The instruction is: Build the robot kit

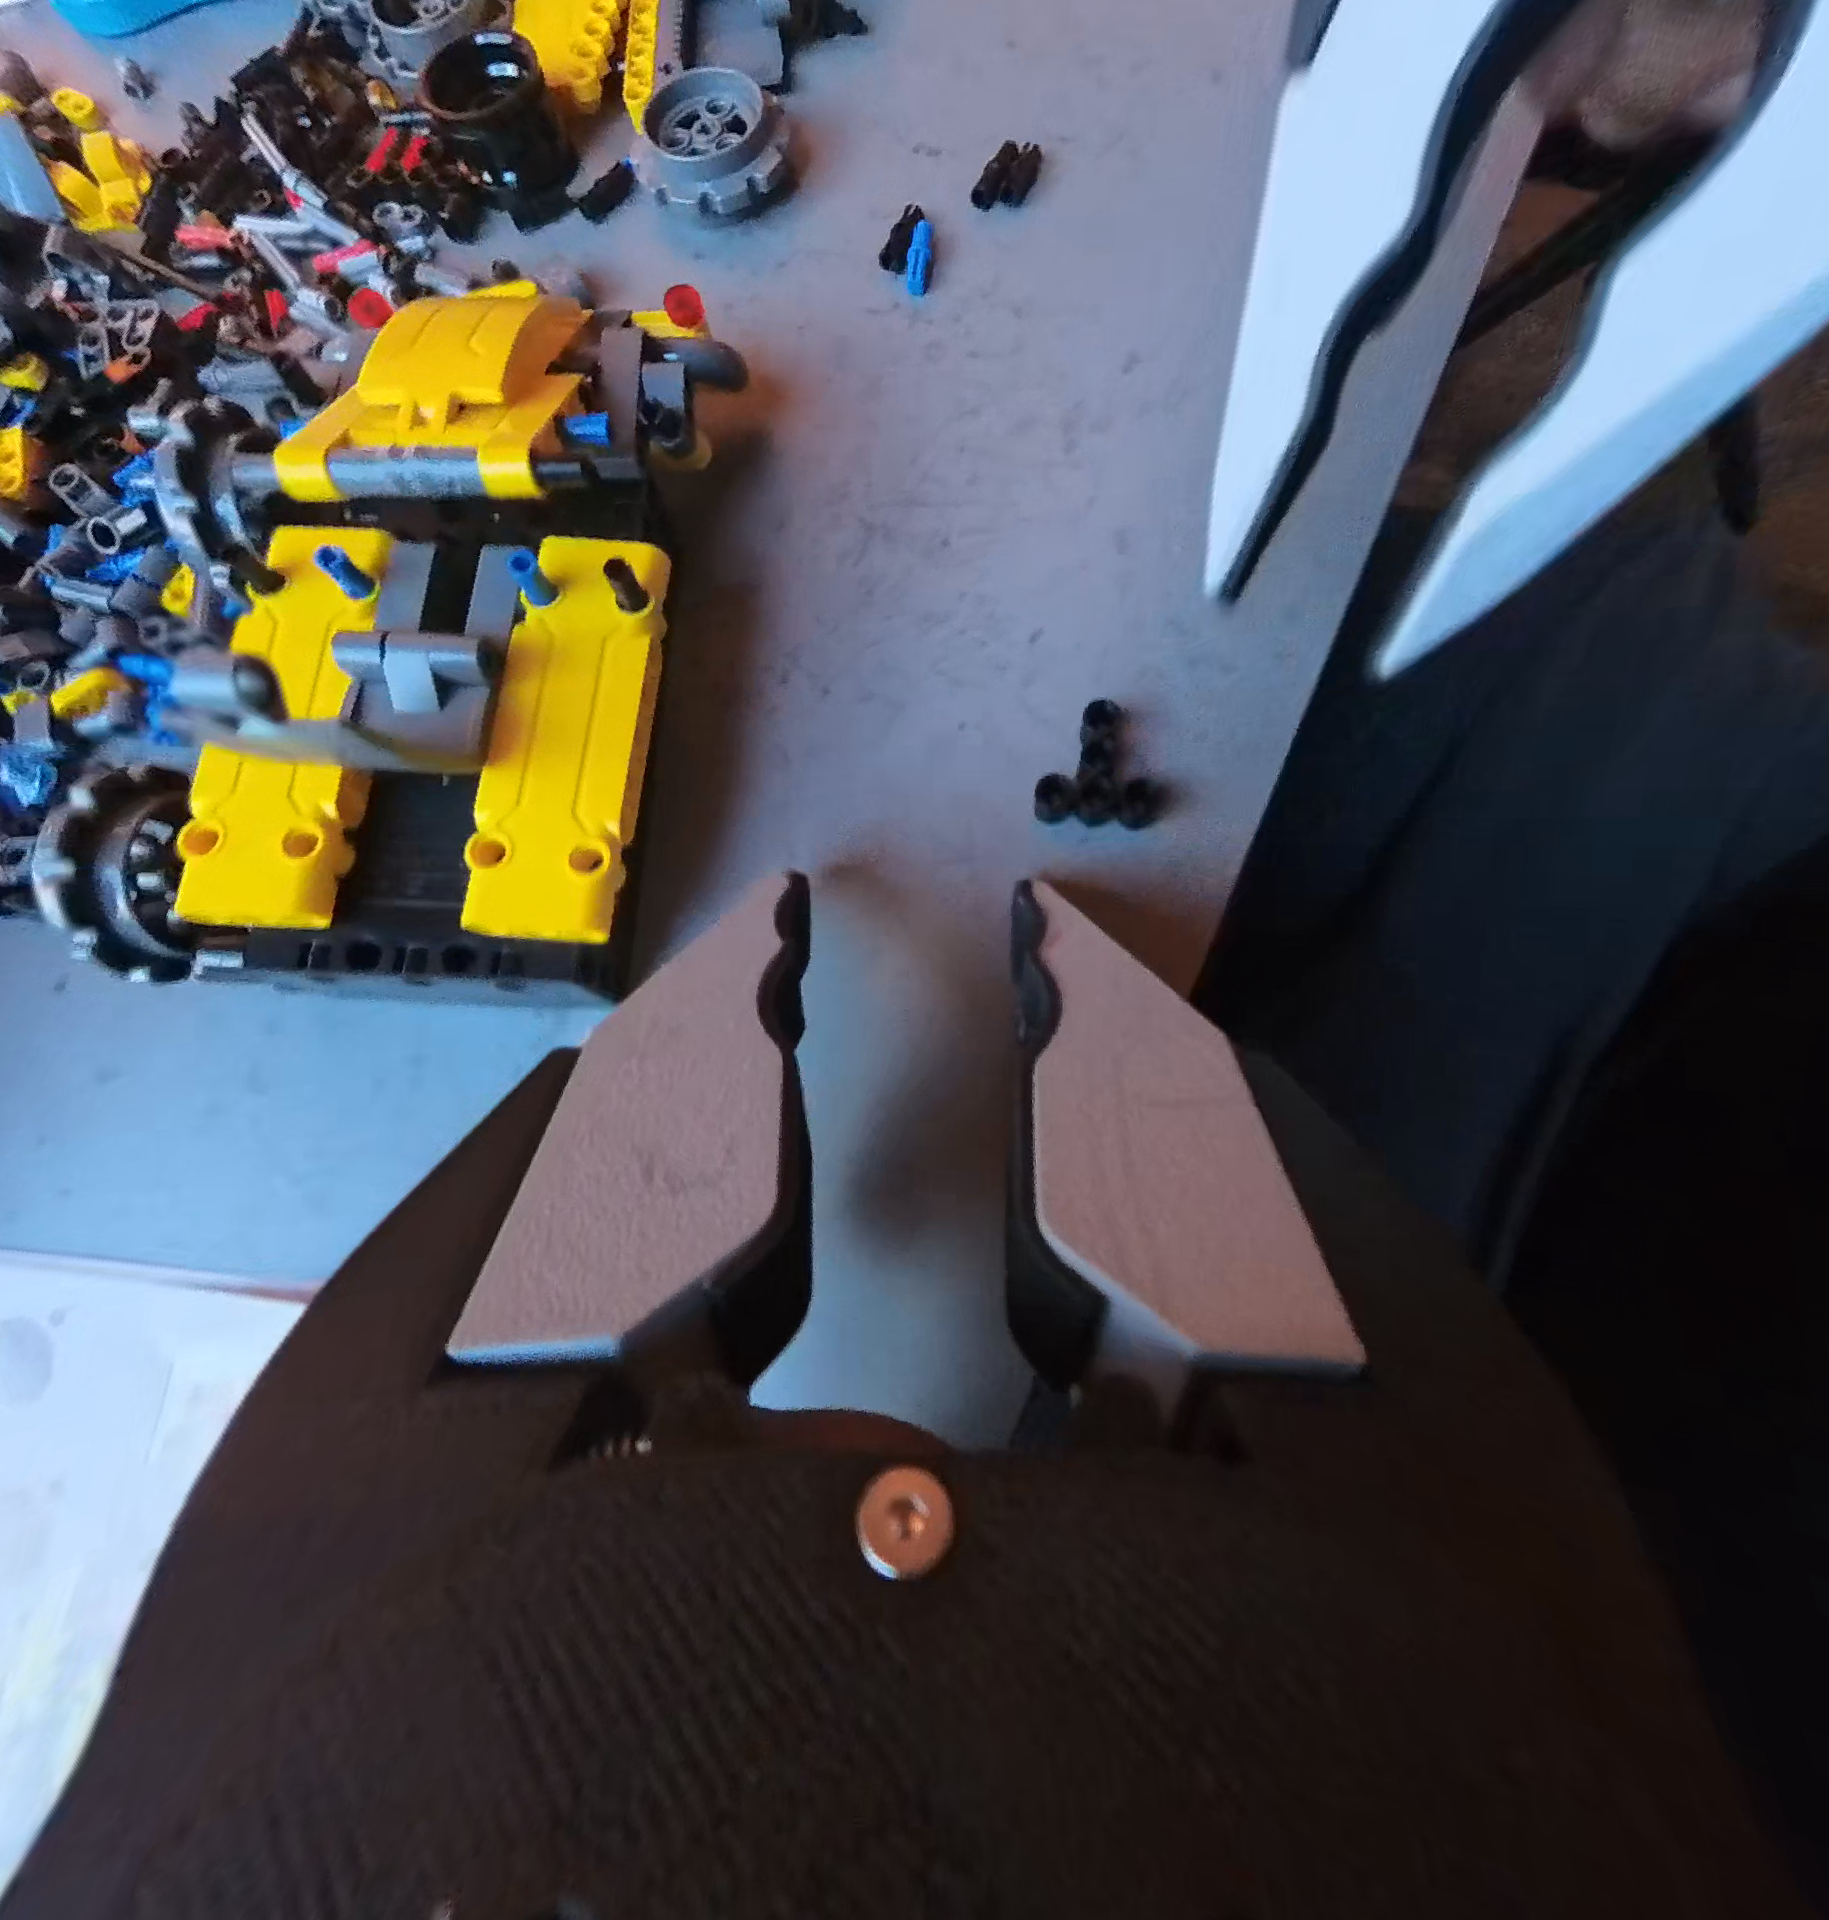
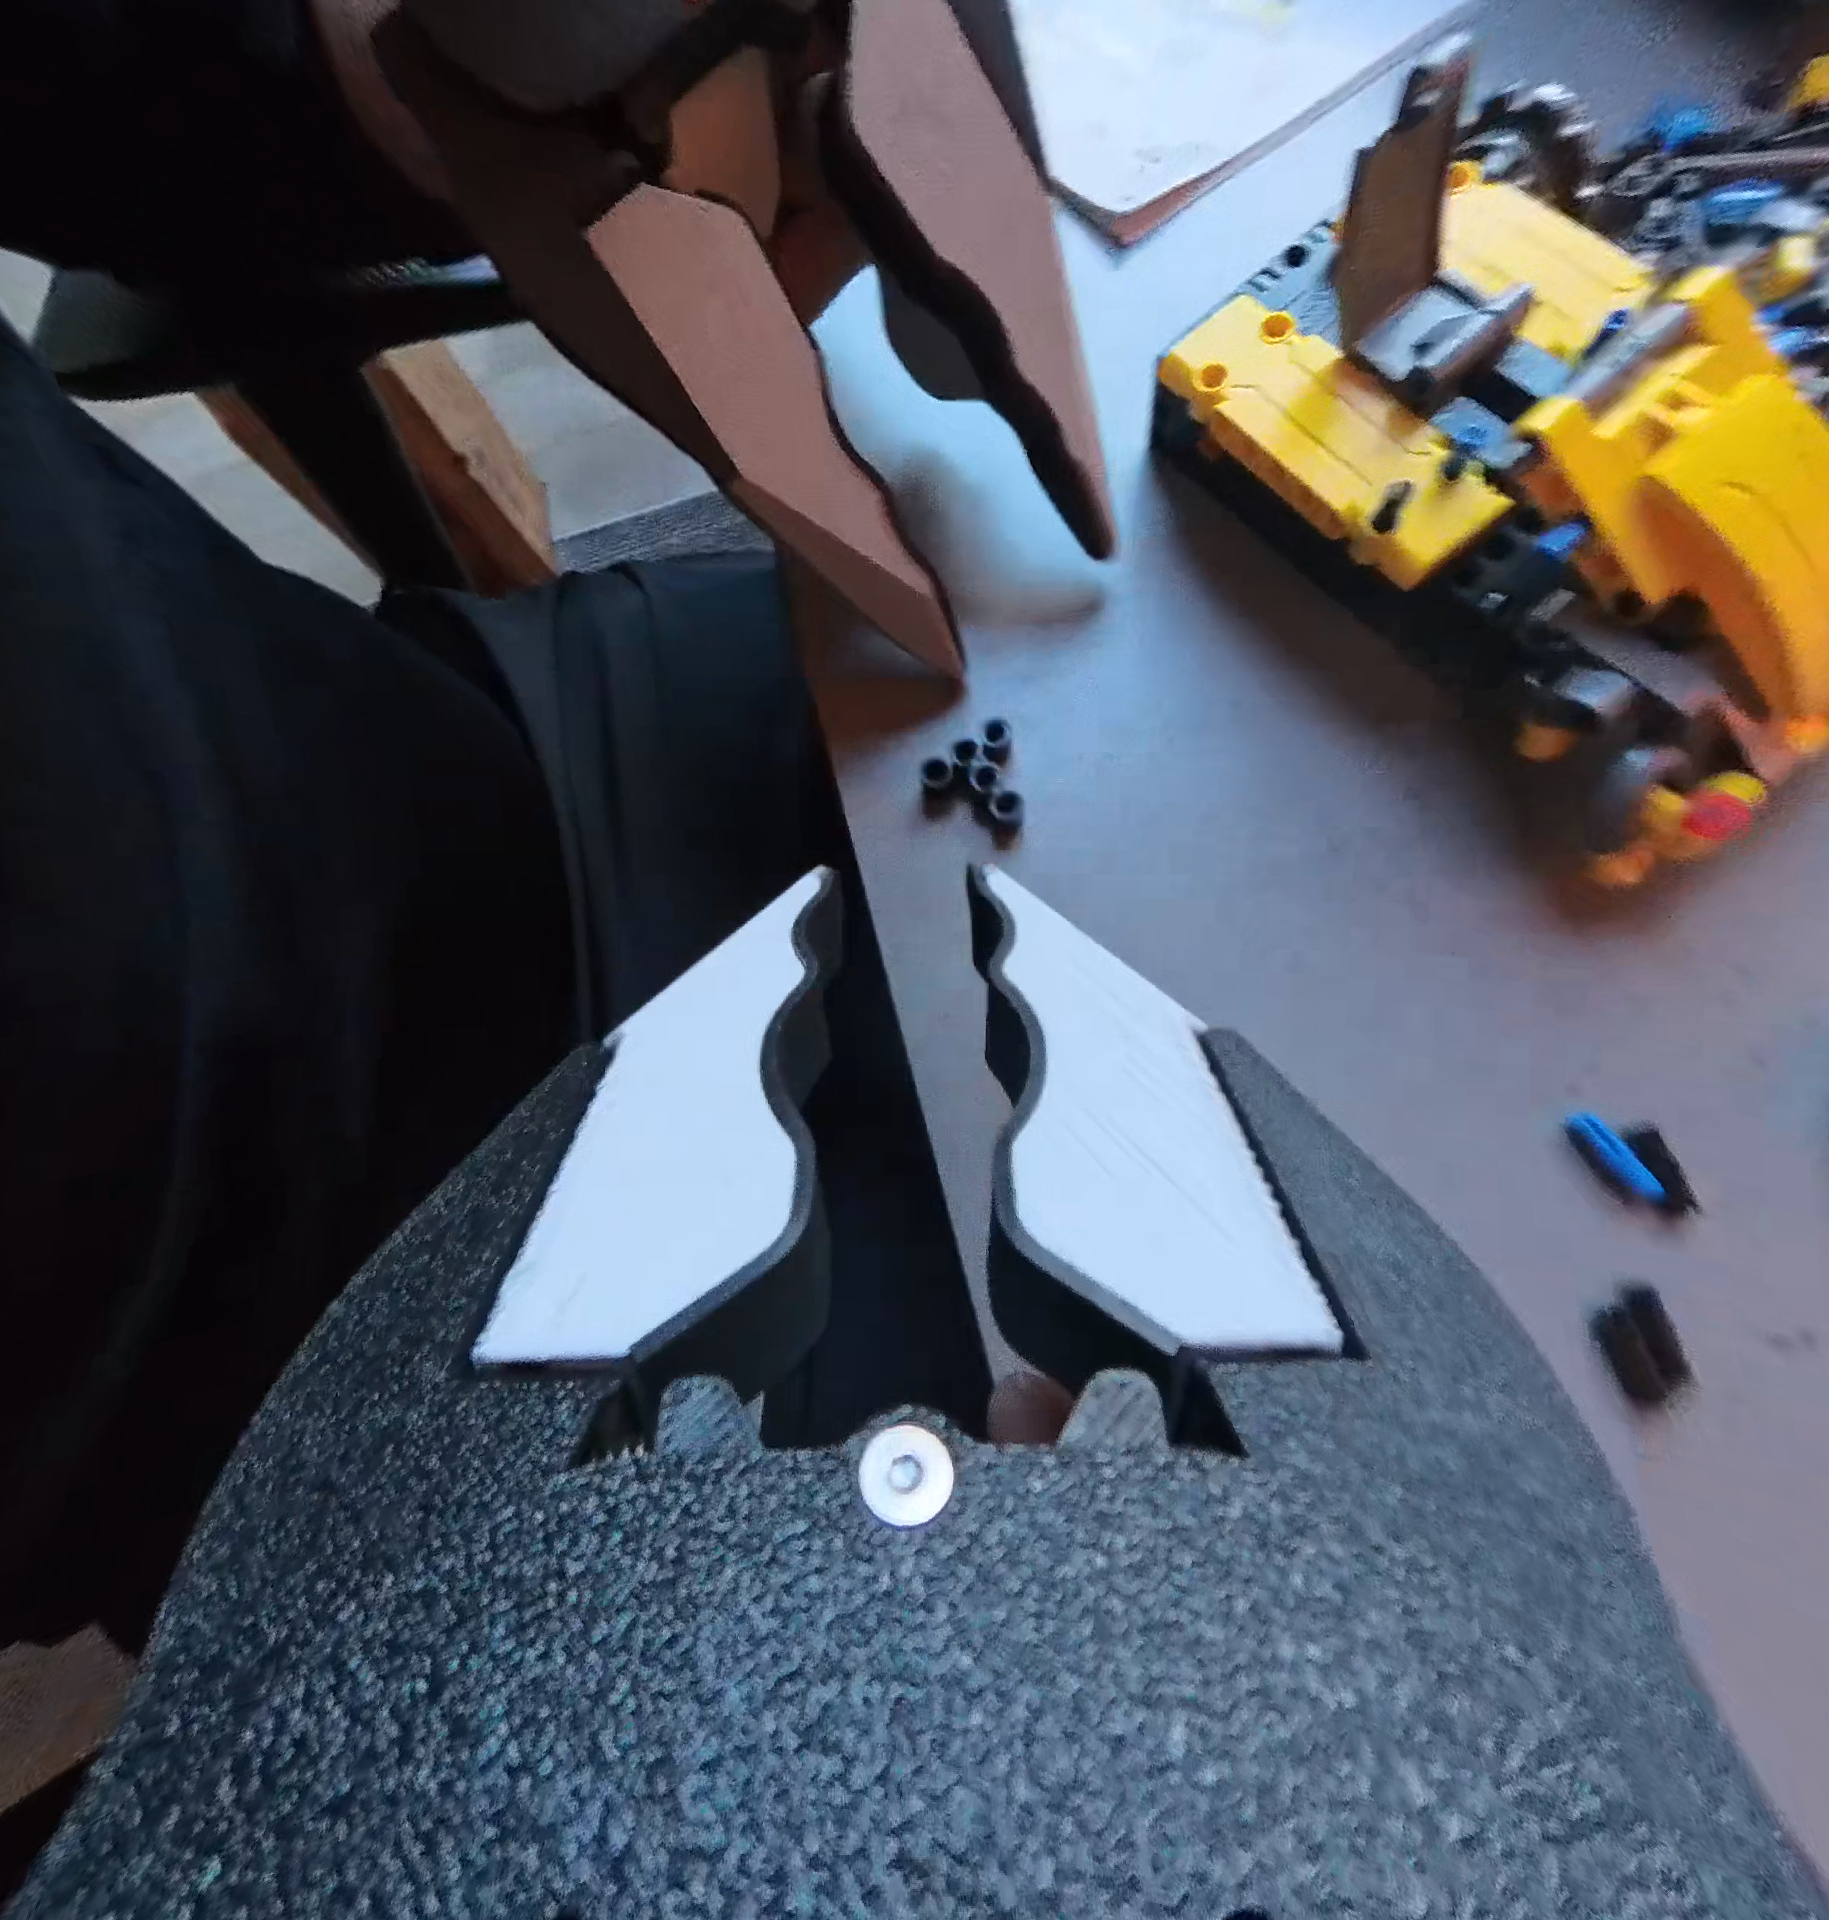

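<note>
Bushes (image 1: 1097, 774), a small cluster of black plastic building-toy rings, lay on the grey surface (image 1: 941, 499) close to its near edge, and they were the thing nearest both tools. The left hand-held gripper (image 1: 910, 904) hovered just short of the cluster with its jaws parted by a moderate gap and nothing between them. The right hand-held gripper (image 2: 899, 883) pointed at the same cluster (image 2: 972, 779) from the other side, its jaws likewise parted and empty; in the left wrist view it (image 1: 1305, 613) appeared blurred at upper right. Beyond the rings stood a partly built yellow and black toy vehicle (image 1: 442, 675), with a heap of loose toy parts (image 1: 110, 416) to its far side, a grey wheel hub (image 1: 718, 140) farther off, and a blue pin beside a black pin (image 1: 910, 249) lying apart from the rest. White paper (image 1: 79, 1507) lay at the near left corner. The rings looked tiny, rigid, smooth and very light, so they would probably skid or roll if nudged; a pinch across the outer wall of a single ring, with the tips closing low against the surface, seemed the likeliest way to lift one without scattering the others. A person's dark clothing (image 2: 266, 935) filled the left of the right wrist view.
</note>
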